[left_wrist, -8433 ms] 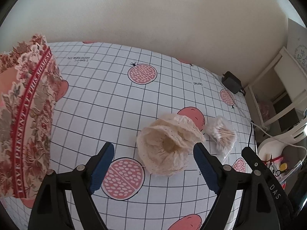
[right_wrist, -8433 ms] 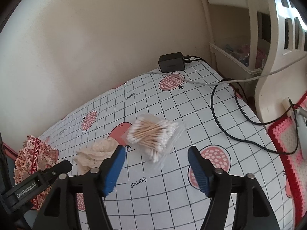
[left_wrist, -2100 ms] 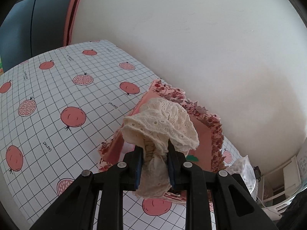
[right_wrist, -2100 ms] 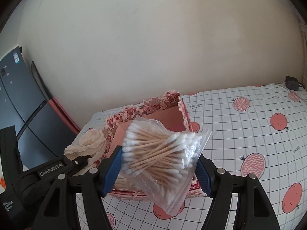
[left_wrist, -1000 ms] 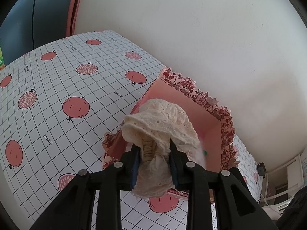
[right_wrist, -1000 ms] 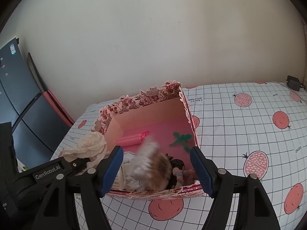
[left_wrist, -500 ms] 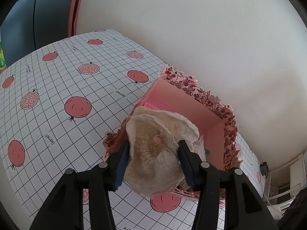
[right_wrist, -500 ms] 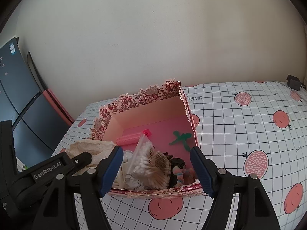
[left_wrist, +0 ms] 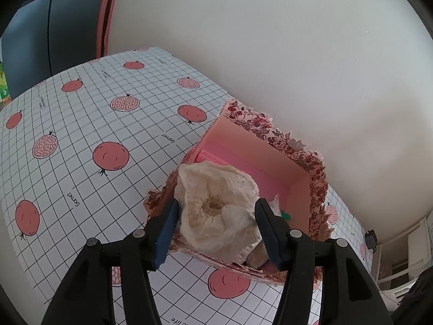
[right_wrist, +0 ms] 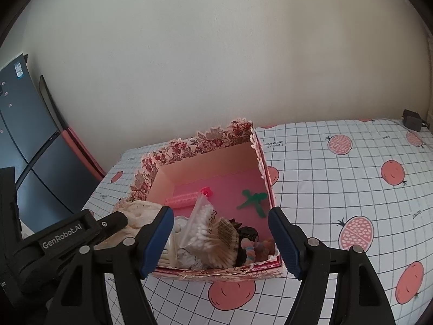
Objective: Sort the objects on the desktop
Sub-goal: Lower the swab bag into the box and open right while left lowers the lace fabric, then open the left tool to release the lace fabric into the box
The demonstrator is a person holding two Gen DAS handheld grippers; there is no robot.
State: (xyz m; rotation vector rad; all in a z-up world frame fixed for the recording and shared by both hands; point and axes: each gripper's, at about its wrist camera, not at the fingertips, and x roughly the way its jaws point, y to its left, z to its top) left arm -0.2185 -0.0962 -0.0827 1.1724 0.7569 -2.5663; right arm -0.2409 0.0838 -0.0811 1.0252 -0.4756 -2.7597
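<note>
A floral pink box (left_wrist: 284,140) stands open by the wall. Over its near corner my left gripper (left_wrist: 216,205) has its jaws opening. A cream lace cloth (left_wrist: 216,211) sags loose between the blue pads and onto the box contents. In the right wrist view the cloth (right_wrist: 140,211) lies at the box's (right_wrist: 205,138) left rim, beside the left gripper's tip (right_wrist: 113,222). My right gripper (right_wrist: 219,212) hangs open over the box's near side, with nothing held. Below it, the bag of cotton swabs (right_wrist: 205,227) rests inside the box.
Inside the box are a pink comb (right_wrist: 184,198), a green figure (right_wrist: 253,200), a black item (right_wrist: 247,234) and a beaded band (right_wrist: 250,252). The pomegranate tablecloth (right_wrist: 351,189) spreads right. A black adapter (right_wrist: 411,123) sits far right. A dark cabinet (right_wrist: 24,146) stands left.
The left jaws have spread and the lace cloth has unfolded and slumped toward the box. The swab bag, falling a second ago, now lies still in the box. The right gripper stayed put.
</note>
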